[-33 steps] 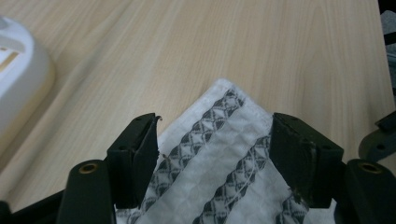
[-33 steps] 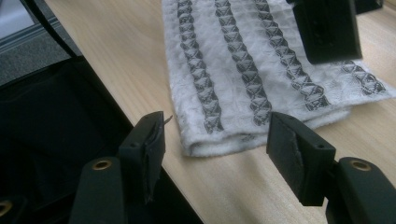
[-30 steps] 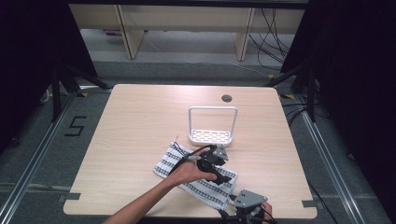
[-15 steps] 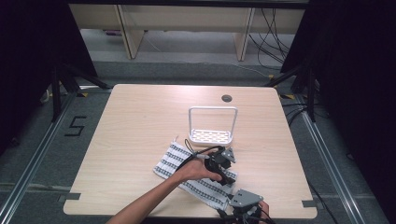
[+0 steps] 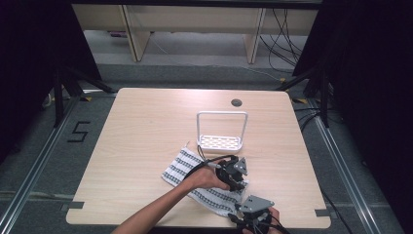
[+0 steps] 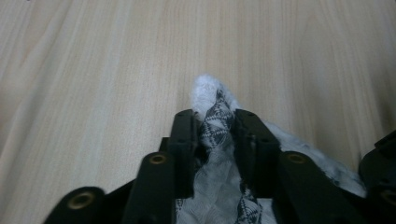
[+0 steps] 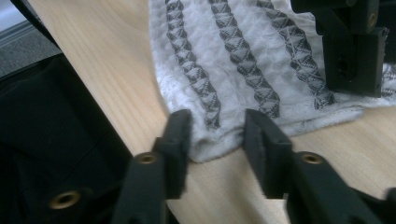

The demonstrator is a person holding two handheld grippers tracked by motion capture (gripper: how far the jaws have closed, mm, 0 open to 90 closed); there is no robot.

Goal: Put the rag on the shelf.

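A white cloth (image 5: 187, 168) with dark patterned stripes lies crumpled on the near half of the table. In the high view my left gripper (image 5: 239, 183) sits at the cloth's right edge. The left gripper view shows it (image 6: 214, 123) shut on a bunched fold of the cloth (image 6: 210, 95). By the table's front edge, my right gripper (image 5: 243, 205) meets the cloth's near corner. In the right gripper view it (image 7: 215, 128) stands open, with the cloth's corner (image 7: 212, 140) lying flat between its jaws. The left gripper (image 7: 355, 46) rests on the cloth just beyond.
A white wire rack (image 5: 221, 129) with a perforated base stands just behind the cloth, mid-table. A round cable hole (image 5: 236, 102) lies near the far edge. The table's front edge (image 7: 116, 121) runs close beside my right gripper.
My left gripper has shifted slightly right and toward the near edge along the cloth. The right gripper has barely moved.
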